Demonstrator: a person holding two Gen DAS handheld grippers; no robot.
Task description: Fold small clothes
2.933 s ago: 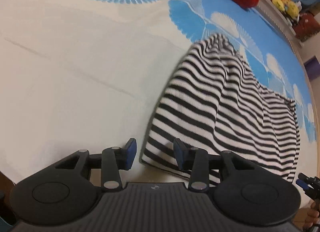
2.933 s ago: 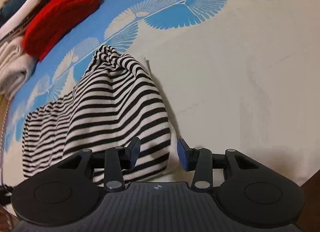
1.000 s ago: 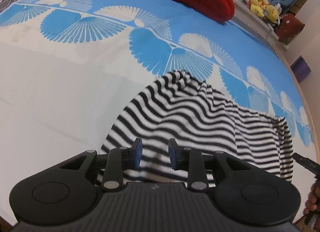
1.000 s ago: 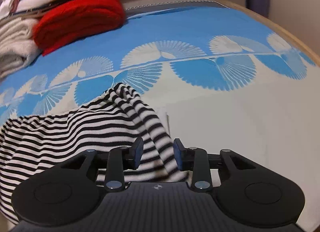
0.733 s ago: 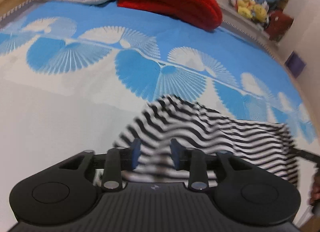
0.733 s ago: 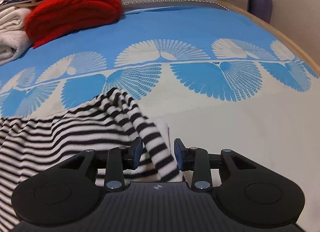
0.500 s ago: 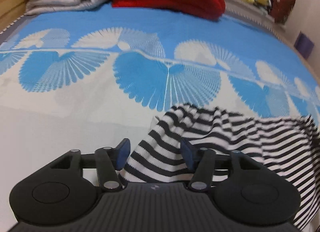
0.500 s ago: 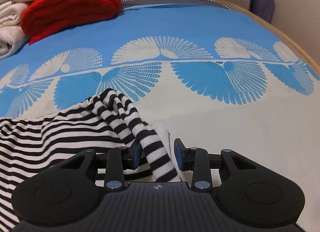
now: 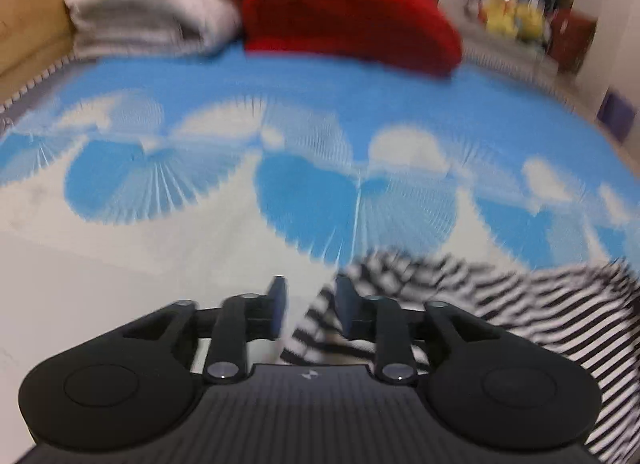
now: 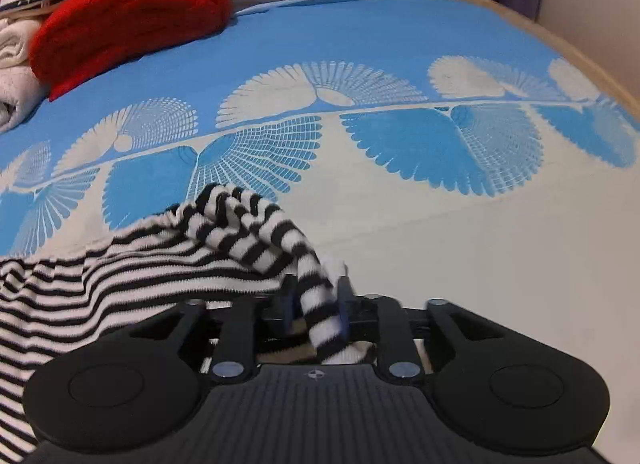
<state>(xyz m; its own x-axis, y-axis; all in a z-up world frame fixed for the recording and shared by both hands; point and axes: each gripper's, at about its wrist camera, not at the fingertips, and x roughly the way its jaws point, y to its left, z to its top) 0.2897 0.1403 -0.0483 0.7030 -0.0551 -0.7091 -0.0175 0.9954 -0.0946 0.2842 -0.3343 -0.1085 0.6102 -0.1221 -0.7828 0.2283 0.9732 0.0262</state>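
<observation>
While the blue and white bedspread (image 10: 400, 31) fills both views, the striped garment (image 10: 120, 268) lies in the lower left of the right wrist frame, its long axis running from that edge toward centre, one end bunched. Red folded fabric (image 10: 128, 11) sits upper left. Level and low over the bed, the right gripper (image 10: 316, 304) is clenched on a striped fold. Blurred, the left gripper (image 9: 310, 306) is released, fabric beside its right finger.

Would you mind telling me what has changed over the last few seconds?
Both grippers closed on the striped garment and carried its edge forward. The left gripper has since opened; the right gripper stays clamped. The red blanket stayed put.
</observation>
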